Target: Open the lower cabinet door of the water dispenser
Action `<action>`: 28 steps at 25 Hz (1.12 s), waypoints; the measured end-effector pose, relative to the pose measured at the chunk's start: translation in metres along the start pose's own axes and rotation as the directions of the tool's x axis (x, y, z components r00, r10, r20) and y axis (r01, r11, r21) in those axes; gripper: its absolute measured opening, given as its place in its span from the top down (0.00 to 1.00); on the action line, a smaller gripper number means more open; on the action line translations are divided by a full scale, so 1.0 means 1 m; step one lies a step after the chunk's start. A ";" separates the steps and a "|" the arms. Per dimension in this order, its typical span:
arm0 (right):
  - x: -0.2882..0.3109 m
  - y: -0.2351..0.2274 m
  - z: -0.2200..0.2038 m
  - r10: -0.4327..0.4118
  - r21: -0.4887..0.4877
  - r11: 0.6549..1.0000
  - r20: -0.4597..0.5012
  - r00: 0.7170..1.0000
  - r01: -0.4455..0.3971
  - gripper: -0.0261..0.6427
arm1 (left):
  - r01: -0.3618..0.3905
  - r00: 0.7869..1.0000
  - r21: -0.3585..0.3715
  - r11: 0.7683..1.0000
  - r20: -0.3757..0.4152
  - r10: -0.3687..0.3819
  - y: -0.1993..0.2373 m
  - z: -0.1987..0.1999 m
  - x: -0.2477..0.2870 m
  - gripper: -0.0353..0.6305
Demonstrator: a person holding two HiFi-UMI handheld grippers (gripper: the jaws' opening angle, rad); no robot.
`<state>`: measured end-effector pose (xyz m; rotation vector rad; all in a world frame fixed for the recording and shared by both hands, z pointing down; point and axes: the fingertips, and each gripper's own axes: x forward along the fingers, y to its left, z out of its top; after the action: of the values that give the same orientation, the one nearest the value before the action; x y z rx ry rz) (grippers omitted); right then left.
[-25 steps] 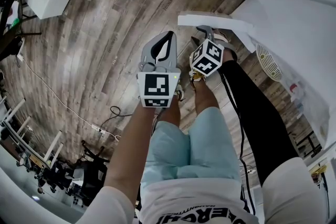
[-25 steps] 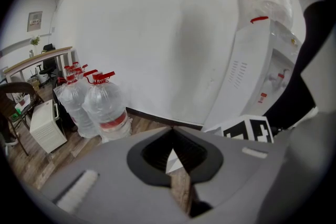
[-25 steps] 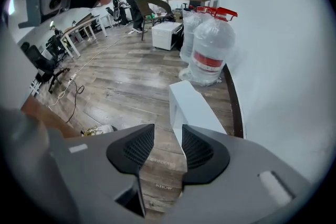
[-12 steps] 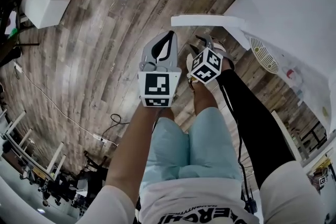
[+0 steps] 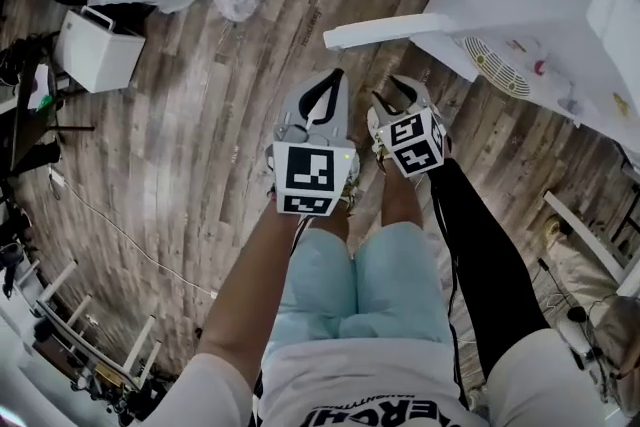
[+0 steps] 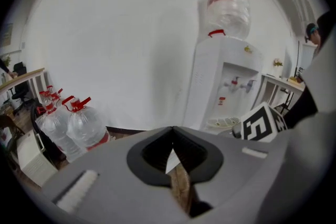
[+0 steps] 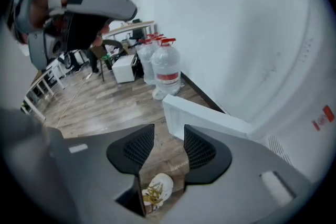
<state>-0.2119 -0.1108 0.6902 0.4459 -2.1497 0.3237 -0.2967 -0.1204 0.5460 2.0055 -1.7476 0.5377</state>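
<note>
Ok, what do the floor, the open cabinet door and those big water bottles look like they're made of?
Floor: grey-brown planks with visible grain and a matte look; real wood or wood-look laminate, I can't tell which.
Cabinet door: plain white and smooth with a thick squared edge; probably moulded plastic, possibly painted metal.
Water bottles: see-through, slightly glossy bodies with red caps, so most likely clear plastic.

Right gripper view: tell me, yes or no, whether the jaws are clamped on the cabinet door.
No: the jaws of the right gripper stand apart, with the cabinet door beyond their tips.
</note>
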 end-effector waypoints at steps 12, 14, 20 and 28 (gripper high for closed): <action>-0.178 -0.004 0.006 -0.270 0.258 0.941 0.181 0.946 0.220 0.72 | 0.151 0.986 0.175 0.973 0.047 -0.161 -0.088 0.050 -0.078 0.86; -0.216 -0.004 0.006 -0.311 0.286 0.926 0.203 0.928 0.248 0.72 | 0.185 0.978 0.218 0.958 0.052 -0.200 -0.108 0.064 -0.095 0.86; -0.322 0.007 -0.008 -0.428 0.359 0.873 0.239 0.871 0.330 0.72 | 0.219 0.965 0.302 0.928 0.076 -0.253 -0.152 0.098 -0.149 0.86; -0.428 0.044 -0.023 -0.483 0.397 0.851 0.334 0.809 0.344 0.72 | 0.196 0.952 0.313 0.929 0.167 -0.257 -0.225 0.145 -0.219 0.86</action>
<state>0.0167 0.0214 0.3493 1.2656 -2.3347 0.3445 -0.1007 0.0071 0.2915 2.5151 -1.5887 0.5551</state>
